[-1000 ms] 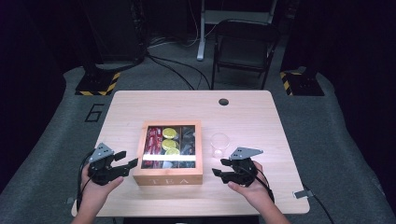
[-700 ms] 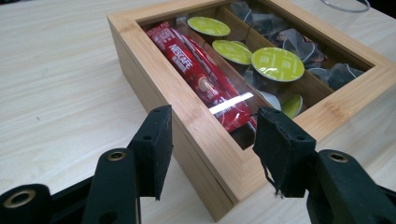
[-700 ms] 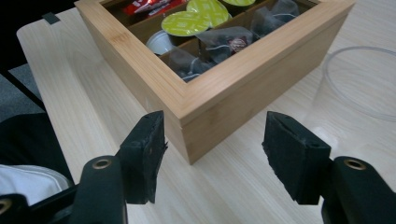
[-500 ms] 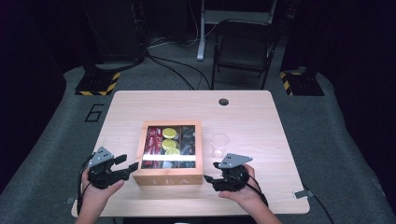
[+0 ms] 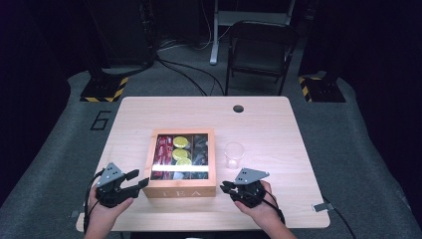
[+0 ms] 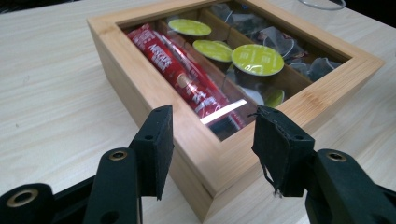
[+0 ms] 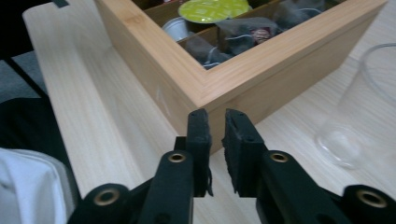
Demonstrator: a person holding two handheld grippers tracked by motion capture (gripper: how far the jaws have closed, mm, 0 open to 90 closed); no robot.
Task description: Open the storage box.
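Observation:
A wooden tea box [image 5: 181,189] with a glass lid sits mid-table, holding red stick packets [image 6: 187,79], green-lidded capsules [image 6: 257,59] and dark tea bags [image 7: 238,32]. My left gripper [image 5: 138,179] is at the box's front left corner. In the left gripper view [image 6: 217,140] its jaws have just been closing and straddle that corner [image 6: 205,186] without pressing on it. My right gripper [image 5: 224,186] lies by the front right corner. Its jaws [image 7: 215,121] have just been closing and stand almost together, with nothing between them, tips just short of the box wall [image 7: 261,79].
A clear plastic cup [image 5: 234,154] stands right of the box, close to the right gripper [image 7: 364,116]. The table's near edge [image 5: 199,230] runs just behind both hands. A cable hole [image 5: 238,108] is at the back, and a folding chair [image 5: 261,45] stands beyond the table.
The right gripper has edged left toward the box's corner and its jaws have drawn together. The left gripper's jaws are narrower, and the hand has stayed in place.

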